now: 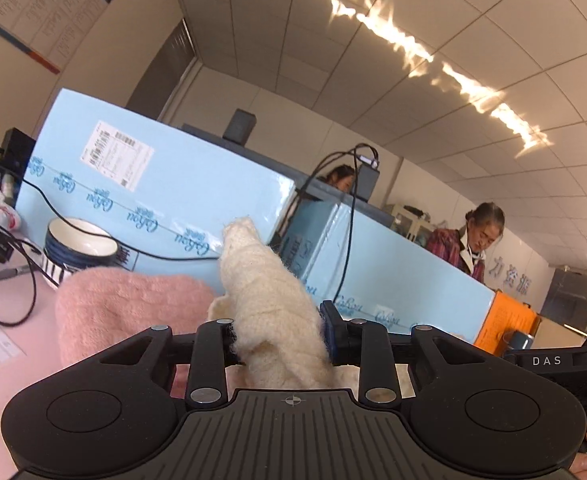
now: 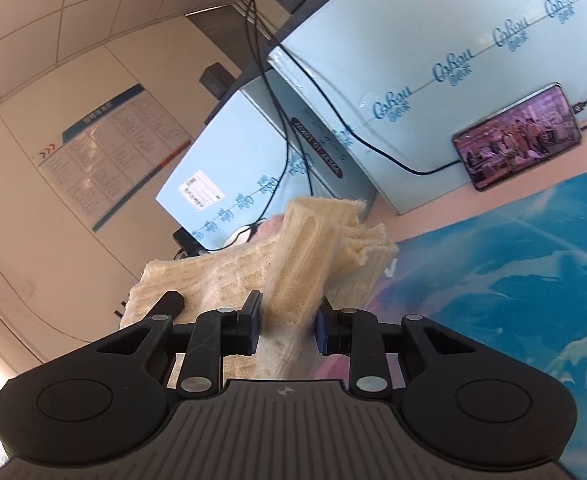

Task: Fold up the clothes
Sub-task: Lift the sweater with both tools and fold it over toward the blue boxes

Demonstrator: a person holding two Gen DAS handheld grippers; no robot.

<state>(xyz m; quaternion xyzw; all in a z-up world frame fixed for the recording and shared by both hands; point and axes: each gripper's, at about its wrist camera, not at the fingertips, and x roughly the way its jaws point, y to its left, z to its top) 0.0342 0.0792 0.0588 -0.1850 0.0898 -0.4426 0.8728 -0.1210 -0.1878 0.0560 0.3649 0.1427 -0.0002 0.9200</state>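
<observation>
Left gripper (image 1: 279, 334): clamping a bunched fold of the cream knit sweater (image 1: 267, 304), which is rising between its fingers.
Right gripper (image 2: 287, 328): pinching the cream knit sweater (image 2: 293, 264), which is hanging draped ahead of it.

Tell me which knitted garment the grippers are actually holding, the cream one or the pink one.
The cream knit sweater: both the left gripper and right gripper pinch it. The pink sweater lies ungripped on the table beside it.

— How did the left gripper (image 1: 279, 334) stand?
— Tilted upward, jaws pinched on cream knit (image 1: 269, 300).
— And the right gripper (image 2: 287, 326)?
— Likewise raised, clamping the same knit.
</observation>
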